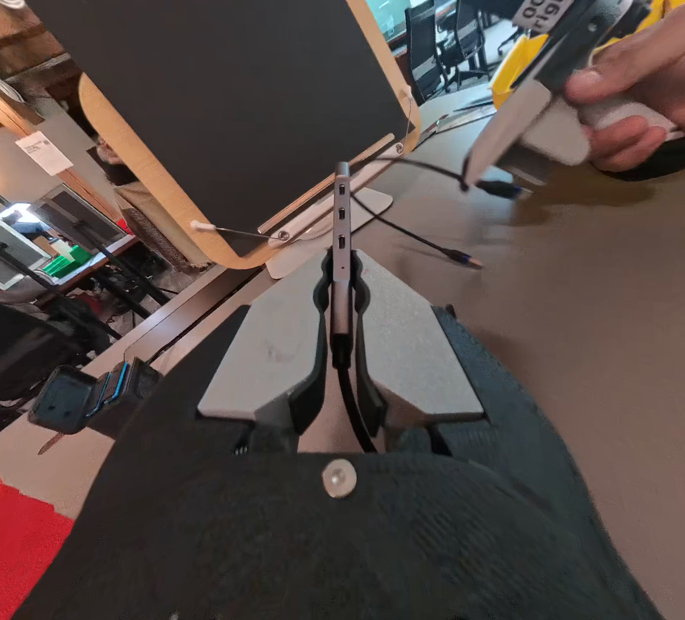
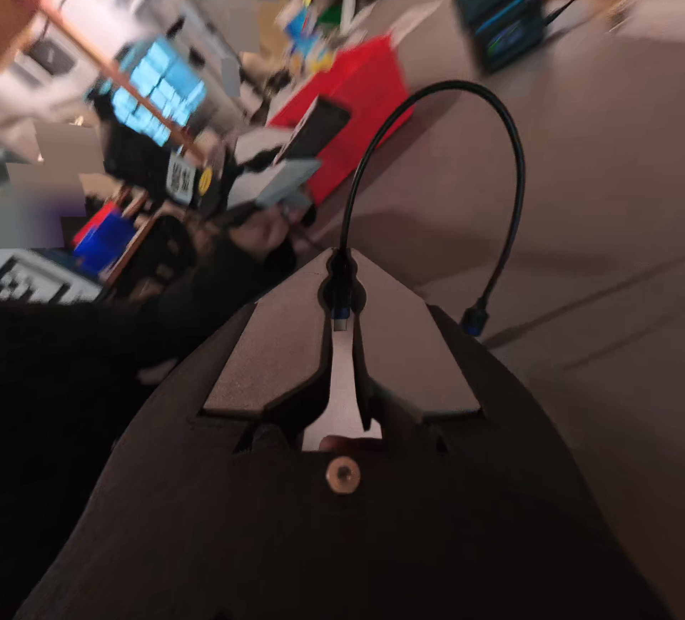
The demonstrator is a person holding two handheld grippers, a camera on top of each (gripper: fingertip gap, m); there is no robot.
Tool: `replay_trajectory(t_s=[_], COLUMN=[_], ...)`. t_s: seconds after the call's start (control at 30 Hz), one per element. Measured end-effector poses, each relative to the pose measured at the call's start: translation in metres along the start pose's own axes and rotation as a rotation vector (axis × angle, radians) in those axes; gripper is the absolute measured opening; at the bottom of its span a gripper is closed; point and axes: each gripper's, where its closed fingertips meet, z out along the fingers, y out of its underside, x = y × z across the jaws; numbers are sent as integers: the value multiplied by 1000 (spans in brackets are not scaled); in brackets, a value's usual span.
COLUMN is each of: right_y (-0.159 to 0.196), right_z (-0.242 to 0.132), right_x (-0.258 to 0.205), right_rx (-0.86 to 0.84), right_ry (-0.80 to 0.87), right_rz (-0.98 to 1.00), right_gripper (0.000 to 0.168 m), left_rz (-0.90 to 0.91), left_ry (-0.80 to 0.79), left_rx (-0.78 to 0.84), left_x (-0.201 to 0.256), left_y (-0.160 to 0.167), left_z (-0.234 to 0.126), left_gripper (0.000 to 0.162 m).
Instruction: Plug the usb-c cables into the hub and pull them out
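Partly hidden, hub (image 1: 341, 231) within left tool (image 1: 341, 261).

The left gripper (image 1: 341, 261) fills the lower centre of its view, jaws clamped tight. At upper right, a hand (image 1: 637, 109) grips the right gripper (image 2: 343, 257), whose fingers (image 2: 293, 335) are pinched nearly together.

A black board (image 1: 207, 83) on a wooden stand (image 1: 122, 143) leans over the grey table (image 1: 556, 343)
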Motion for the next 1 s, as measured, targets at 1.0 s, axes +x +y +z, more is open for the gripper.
replay_trajectory(t_s=[1.0], right_y=[-47], right_z=[54], right_x=[-31], right_rx=[470], right_ry=[435], right_rz=[-543], right_gripper=[0], left_rz=[-77], left_ry=[74], left_rx=[-149], left_x=[44], left_y=[17], left_z=[24], left_gripper=[6])
